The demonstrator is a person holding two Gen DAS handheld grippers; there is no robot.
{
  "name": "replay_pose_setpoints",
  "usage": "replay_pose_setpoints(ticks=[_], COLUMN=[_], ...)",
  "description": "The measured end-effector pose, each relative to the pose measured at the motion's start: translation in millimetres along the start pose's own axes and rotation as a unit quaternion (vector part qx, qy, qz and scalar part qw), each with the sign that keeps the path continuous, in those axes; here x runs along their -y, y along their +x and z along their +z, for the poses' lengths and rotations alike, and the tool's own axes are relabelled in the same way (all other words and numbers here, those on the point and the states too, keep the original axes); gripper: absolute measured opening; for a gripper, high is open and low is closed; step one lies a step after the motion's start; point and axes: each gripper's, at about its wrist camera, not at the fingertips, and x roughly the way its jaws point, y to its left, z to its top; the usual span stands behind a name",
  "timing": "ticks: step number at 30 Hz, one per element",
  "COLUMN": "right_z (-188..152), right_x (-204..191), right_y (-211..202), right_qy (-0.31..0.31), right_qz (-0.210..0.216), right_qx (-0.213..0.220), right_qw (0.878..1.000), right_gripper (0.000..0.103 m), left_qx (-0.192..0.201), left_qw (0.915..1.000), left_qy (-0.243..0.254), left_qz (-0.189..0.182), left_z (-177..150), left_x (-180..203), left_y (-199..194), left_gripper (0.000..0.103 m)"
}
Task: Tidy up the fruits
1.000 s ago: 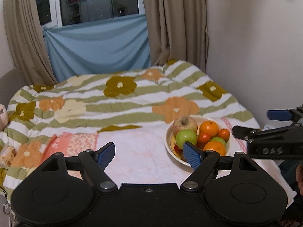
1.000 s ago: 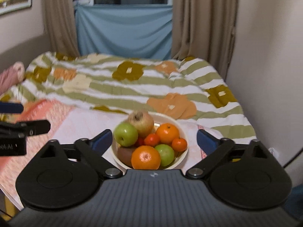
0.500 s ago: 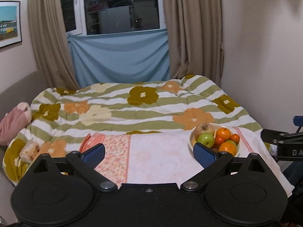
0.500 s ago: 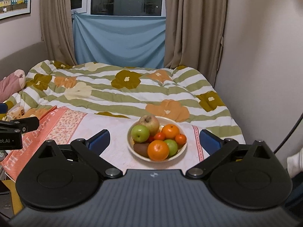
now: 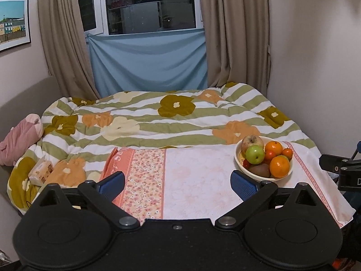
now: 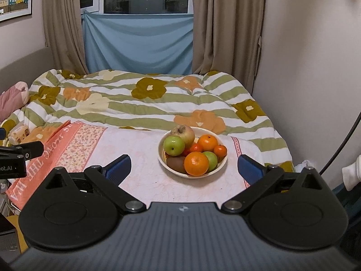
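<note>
A cream bowl point(image 6: 216, 168) point(image 5: 240, 166) of fruit stands on a pink-white cloth point(image 6: 140, 158) on the bed. It holds a green apple point(image 6: 174, 145) point(image 5: 255, 154), a reddish apple point(image 6: 182, 133), a large orange point(image 6: 196, 163) point(image 5: 279, 166), smaller oranges, a kiwi point(image 6: 176, 164) and a second green fruit. My right gripper point(image 6: 183, 169) is open, well back from the bowl, which lies ahead between its blue fingers. My left gripper point(image 5: 178, 184) is open over the bare cloth, with the bowl to the right of its right finger point(image 5: 243, 185).
A striped flowered quilt point(image 5: 171, 122) covers the bed behind the cloth. A pink plush point(image 5: 20, 139) and a small packet point(image 5: 41, 172) lie at the left edge. Walls close in on the right, curtains and a window at the back. A white sleeve point(image 6: 352, 174) shows at the far right.
Both grippers have pulled back and risen from the bowl, so it looks smaller and farther. The left gripper's fingers have spread wider apart.
</note>
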Motion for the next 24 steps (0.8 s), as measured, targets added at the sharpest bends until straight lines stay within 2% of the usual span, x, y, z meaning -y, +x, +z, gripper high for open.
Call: replay_pose_setpoints(ticks=[24], right_z=[-6.0], right_x=[0.0], right_y=[-6.9], right_qy=[0.011], right_qz=[0.001], right_qx=[-0.008], right_qw=[1.000], right_gripper=[0.103], left_qx=[0.000], left_qw=[0.9999], left_qy=[0.002], left_qz=[-0.016], left_z=[-4.2], left_x=[5.8], left_y=[-8.9], left_gripper=[0.102])
